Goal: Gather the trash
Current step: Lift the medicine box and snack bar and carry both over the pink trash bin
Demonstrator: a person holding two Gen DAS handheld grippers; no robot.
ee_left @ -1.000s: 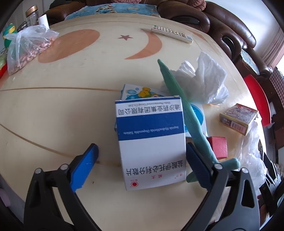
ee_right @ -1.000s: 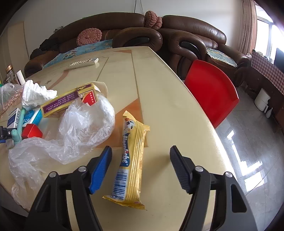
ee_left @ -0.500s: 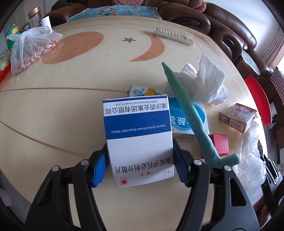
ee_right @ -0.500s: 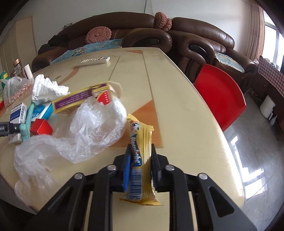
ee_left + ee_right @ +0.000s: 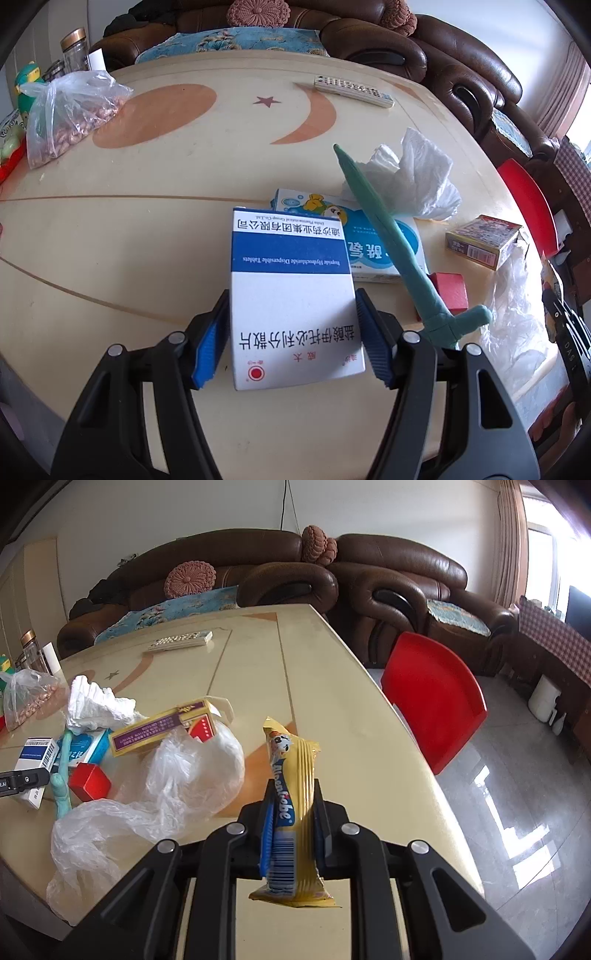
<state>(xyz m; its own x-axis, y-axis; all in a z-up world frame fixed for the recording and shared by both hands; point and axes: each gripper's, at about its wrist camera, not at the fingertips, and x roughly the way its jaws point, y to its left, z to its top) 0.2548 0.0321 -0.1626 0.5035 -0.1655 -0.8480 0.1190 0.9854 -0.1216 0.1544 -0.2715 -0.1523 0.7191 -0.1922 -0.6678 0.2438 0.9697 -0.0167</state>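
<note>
Both grippers clamped on trash over the cream table.
Clear plastic bag lies crumpled on table. Left gripper pinches blue-white medicine box by its sides, beside green toy sword. Right gripper squeezes yellow snack wrapper, raised off table.
</note>
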